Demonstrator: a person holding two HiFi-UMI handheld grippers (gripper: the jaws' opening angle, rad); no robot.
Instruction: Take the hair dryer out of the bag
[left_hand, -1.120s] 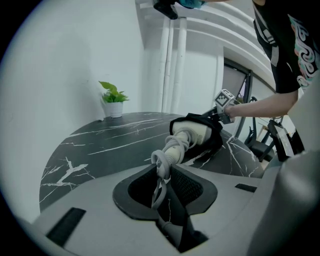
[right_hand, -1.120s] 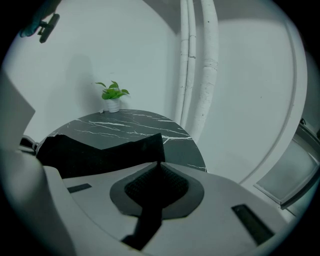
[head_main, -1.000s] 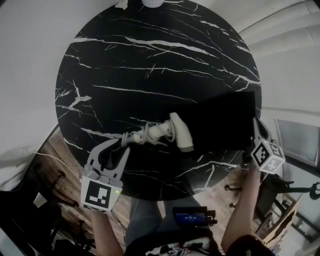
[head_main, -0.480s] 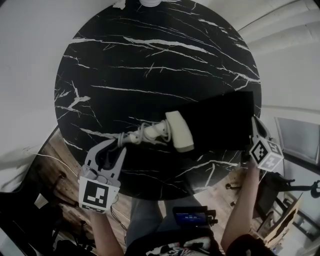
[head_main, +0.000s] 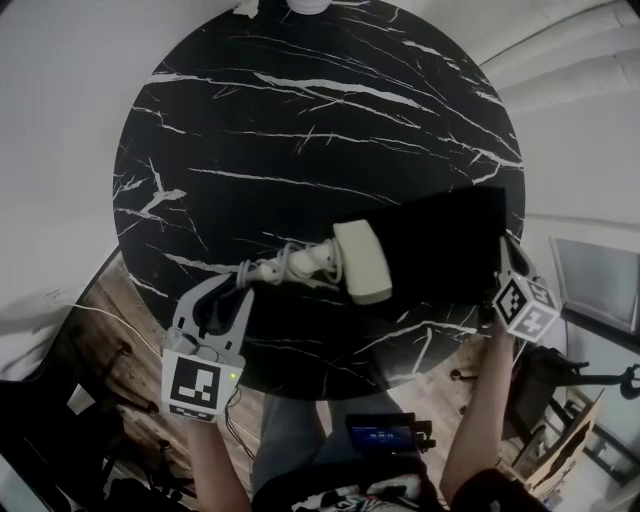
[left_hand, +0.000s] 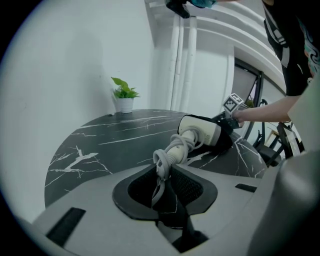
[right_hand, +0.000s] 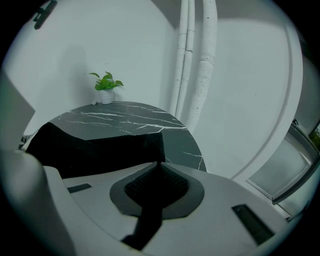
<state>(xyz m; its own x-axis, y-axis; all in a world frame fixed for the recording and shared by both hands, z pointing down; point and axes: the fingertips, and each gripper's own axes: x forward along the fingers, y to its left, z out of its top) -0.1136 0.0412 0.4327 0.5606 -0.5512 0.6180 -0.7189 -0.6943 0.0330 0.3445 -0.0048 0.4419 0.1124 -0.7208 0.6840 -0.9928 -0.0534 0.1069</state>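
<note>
We see the hair dryer (head_main: 360, 262) partly out of the black bag (head_main: 445, 245), at the near right of the round marble bench (head_main: 300, 130).
Our left gripper (head_main: 243, 288) clamps the coiled cord (head_main: 290, 266) left of the dryer. Our right gripper (head_main: 503, 258) is closed on the bag's right edge. A potted plant (left_hand: 123, 95) stands at the far edge.

The right gripper (right_hand: 159, 164) pinches the black bag (right_hand: 95, 147) by a corner on the marble table (right_hand: 125, 116); a potted plant (right_hand: 105, 86) stands at the far edge.
</note>
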